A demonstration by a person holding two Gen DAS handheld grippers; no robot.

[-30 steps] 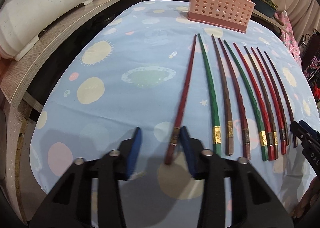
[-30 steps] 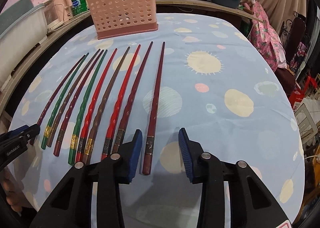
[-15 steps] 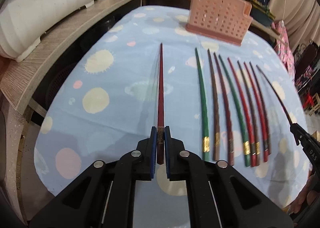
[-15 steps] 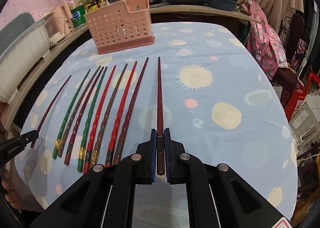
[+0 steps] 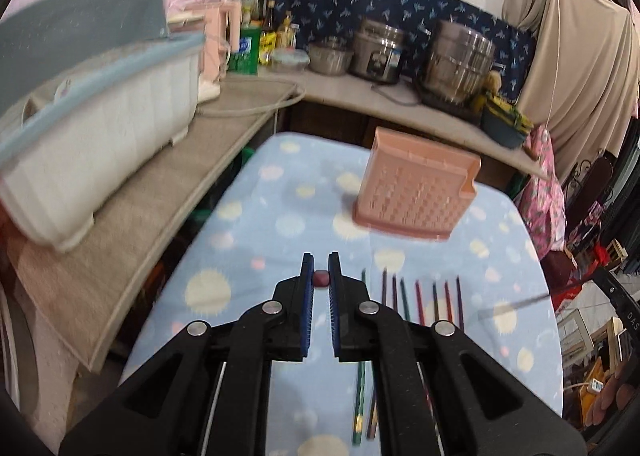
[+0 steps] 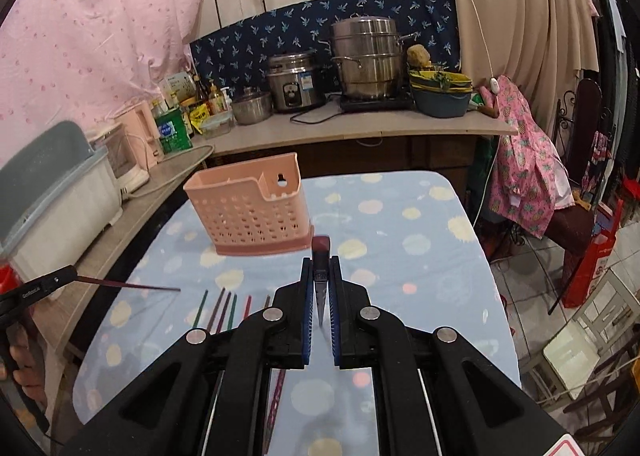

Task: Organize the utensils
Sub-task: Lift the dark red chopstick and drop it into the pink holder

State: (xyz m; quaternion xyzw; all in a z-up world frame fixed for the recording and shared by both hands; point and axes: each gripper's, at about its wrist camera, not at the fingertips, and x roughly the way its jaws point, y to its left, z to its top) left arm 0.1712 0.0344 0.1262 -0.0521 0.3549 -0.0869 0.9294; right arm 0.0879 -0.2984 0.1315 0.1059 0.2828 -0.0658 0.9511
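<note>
Pink perforated holder (image 6: 250,212) upright on tablecloth (image 6: 400,224), contents unseen

Soft, even indoor light fills both views, with no harsh glare. The left wrist view is motion-blurred: the pink utensil basket (image 5: 416,192) and dish rack (image 5: 92,128) smear. The right wrist view is sharper. Fisheye distortion bends the edges, and corners vignette black.

Pale-blue tablecloth (image 6: 400,296) dotted with cream suns and pastel spots — pink perforated holder (image 6: 248,212), red-and-green chopsticks (image 5: 416,298).
</note>
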